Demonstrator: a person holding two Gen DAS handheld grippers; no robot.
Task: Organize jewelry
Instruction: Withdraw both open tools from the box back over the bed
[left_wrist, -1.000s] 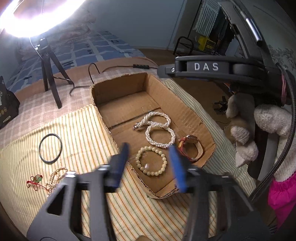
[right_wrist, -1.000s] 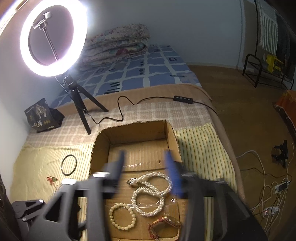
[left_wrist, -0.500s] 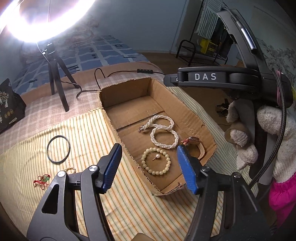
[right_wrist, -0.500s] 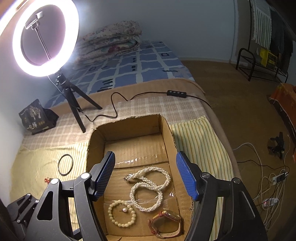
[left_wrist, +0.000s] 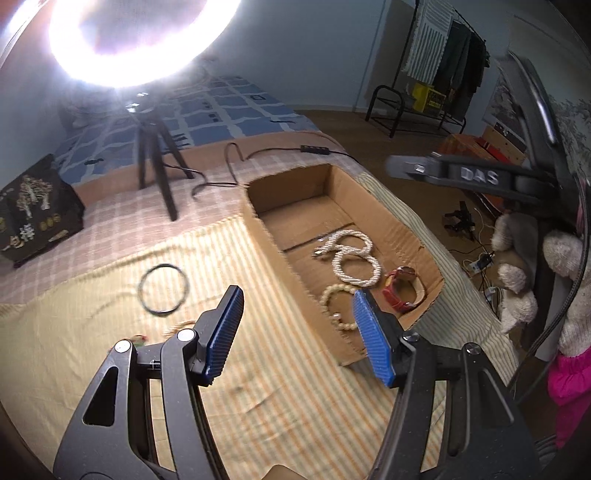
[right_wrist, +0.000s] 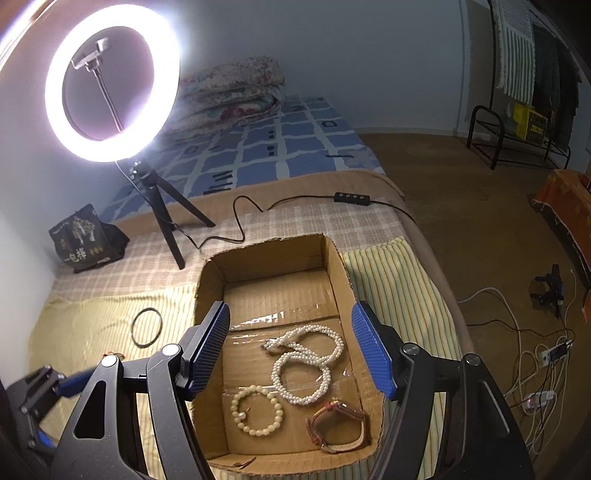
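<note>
A shallow cardboard box lies on the striped cloth. In it are a white pearl necklace, a cream bead bracelet with a small pearl earring inside its ring, and a red-strapped watch. The box, necklace, bracelet and watch also show in the left wrist view. A black bangle lies on the cloth left of the box. My left gripper is open and empty over the box's left rim. My right gripper is open and empty above the box.
A ring light on a tripod stands behind the box, its cable trailing across the checked cloth. A black bag sits at the far left. A bead string with red cord lies half hidden behind the left finger. The bed edge drops to the floor at right.
The small pearl earring has appeared inside the bead bracelet in the box. My left gripper has opened wide and swung left, away from the box centre. My right gripper has drawn back slightly.
</note>
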